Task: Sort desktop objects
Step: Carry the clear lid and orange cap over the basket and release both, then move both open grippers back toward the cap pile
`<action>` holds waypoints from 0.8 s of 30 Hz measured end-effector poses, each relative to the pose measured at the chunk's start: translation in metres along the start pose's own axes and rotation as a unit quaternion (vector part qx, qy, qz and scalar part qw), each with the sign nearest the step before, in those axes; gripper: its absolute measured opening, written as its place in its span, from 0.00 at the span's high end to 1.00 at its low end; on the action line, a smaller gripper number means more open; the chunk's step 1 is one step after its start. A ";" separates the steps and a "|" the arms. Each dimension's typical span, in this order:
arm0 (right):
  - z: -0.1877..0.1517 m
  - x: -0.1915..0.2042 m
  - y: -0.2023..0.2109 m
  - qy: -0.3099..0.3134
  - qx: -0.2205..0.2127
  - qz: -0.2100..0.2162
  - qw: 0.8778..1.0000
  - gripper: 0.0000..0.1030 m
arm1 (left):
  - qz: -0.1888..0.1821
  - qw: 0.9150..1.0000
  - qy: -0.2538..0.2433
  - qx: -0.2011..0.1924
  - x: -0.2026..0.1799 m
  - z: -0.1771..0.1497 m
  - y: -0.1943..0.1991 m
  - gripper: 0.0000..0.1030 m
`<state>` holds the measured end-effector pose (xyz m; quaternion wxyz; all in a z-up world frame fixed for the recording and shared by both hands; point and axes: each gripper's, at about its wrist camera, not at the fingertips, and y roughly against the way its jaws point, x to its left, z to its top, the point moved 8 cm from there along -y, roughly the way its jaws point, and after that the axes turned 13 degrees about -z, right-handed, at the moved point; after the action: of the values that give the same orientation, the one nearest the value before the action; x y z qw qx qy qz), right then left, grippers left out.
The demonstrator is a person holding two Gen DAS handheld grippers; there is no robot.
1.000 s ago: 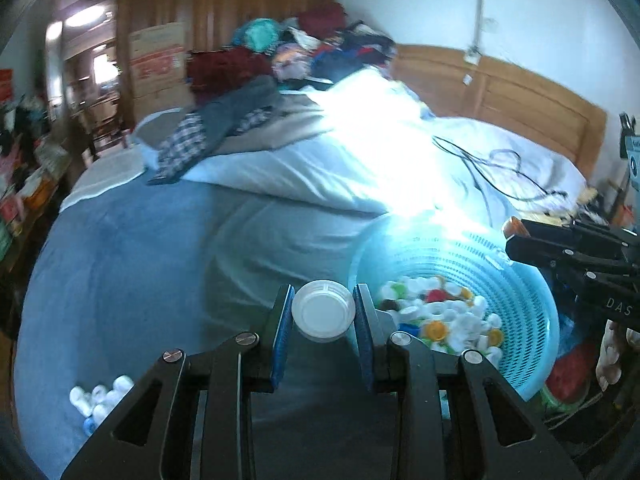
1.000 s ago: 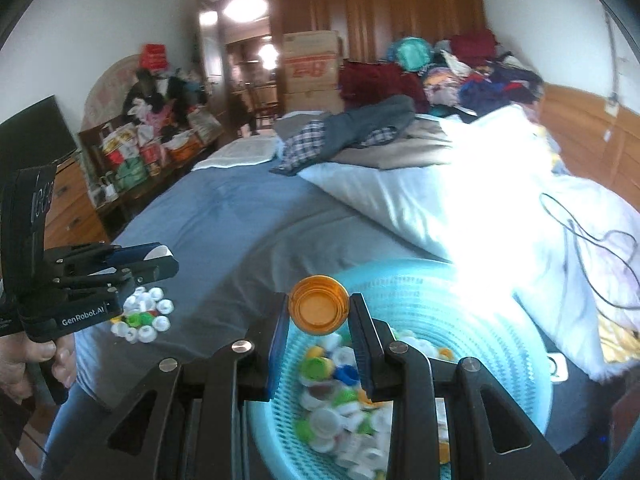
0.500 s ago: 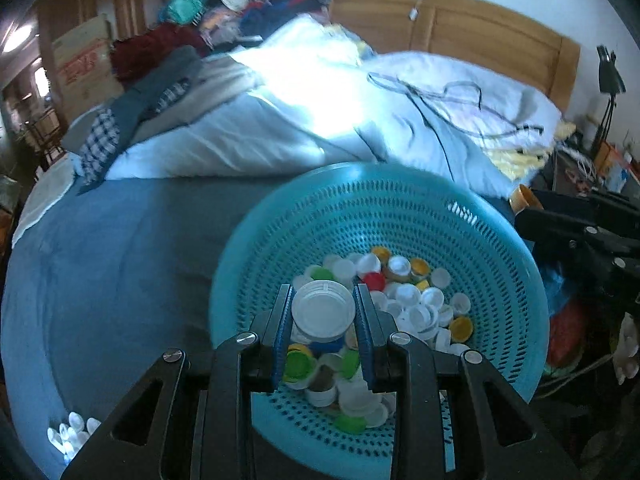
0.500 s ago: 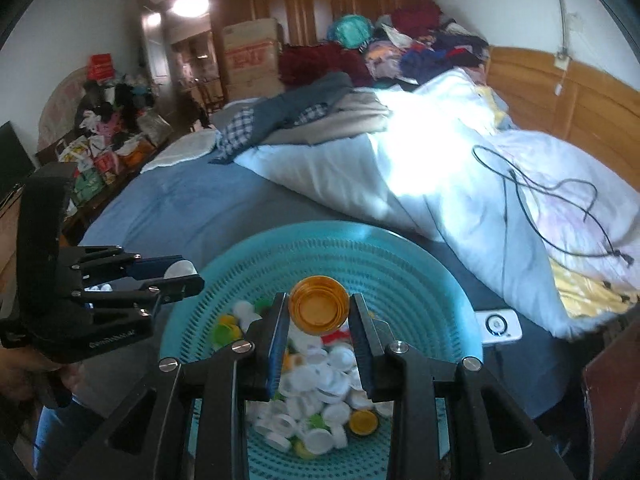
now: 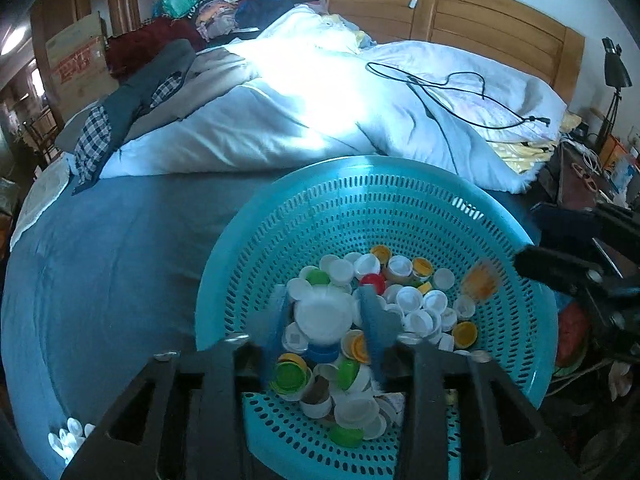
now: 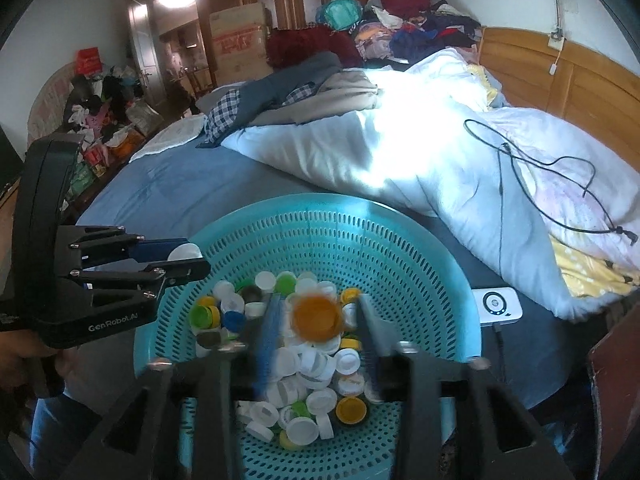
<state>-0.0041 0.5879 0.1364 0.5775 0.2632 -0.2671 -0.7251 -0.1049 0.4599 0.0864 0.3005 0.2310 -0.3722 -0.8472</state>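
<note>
A teal perforated basket (image 5: 360, 164) (image 6: 320, 200) on the blue bedsheet holds several bottle caps in white, green, yellow and red. My left gripper (image 5: 325, 320) hangs over the pile with its jaws opening. A large white cap (image 5: 324, 314) sits blurred between them, and a narrow gap shows beside it. My right gripper (image 6: 318, 326) is over the same basket with its jaws opening wide. An orange cap (image 6: 318, 316), blurred, is loose between them. From the left wrist view the orange cap (image 5: 480, 280) shows in mid-air by the right gripper's fingertips (image 5: 560, 272). The left gripper (image 6: 176, 266) enters at the left rim.
A small heap of white caps (image 5: 68, 440) lies on the sheet at the lower left. A white duvet (image 5: 320, 112) with a black cable (image 5: 440, 92) lies behind the basket. A white device (image 6: 498, 306) rests right of the basket. Clothes are piled at the headboard.
Both grippers came over the basket and lowered toward the caps. Both sets of jaws have spread, and the white and orange caps are now blurred and loose between them.
</note>
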 end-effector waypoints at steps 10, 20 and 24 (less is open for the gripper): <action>-0.004 0.032 0.014 -0.001 -0.026 0.032 0.999 0.28 | -0.014 0.998 0.043 -0.054 0.041 -0.038 0.043 0.56; -0.032 0.134 0.000 0.056 -0.004 0.115 0.992 0.26 | 0.129 0.964 0.213 -0.090 0.236 -0.258 0.162 0.56; -0.040 0.165 -0.008 0.071 0.010 0.130 0.989 0.26 | 0.145 0.957 0.244 -0.065 0.269 -0.319 0.170 0.56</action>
<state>-0.0141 0.4252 0.0897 0.6818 0.2829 -0.2647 -0.6205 -0.0428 0.0274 -0.0242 0.5165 0.3543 -0.2610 -0.7346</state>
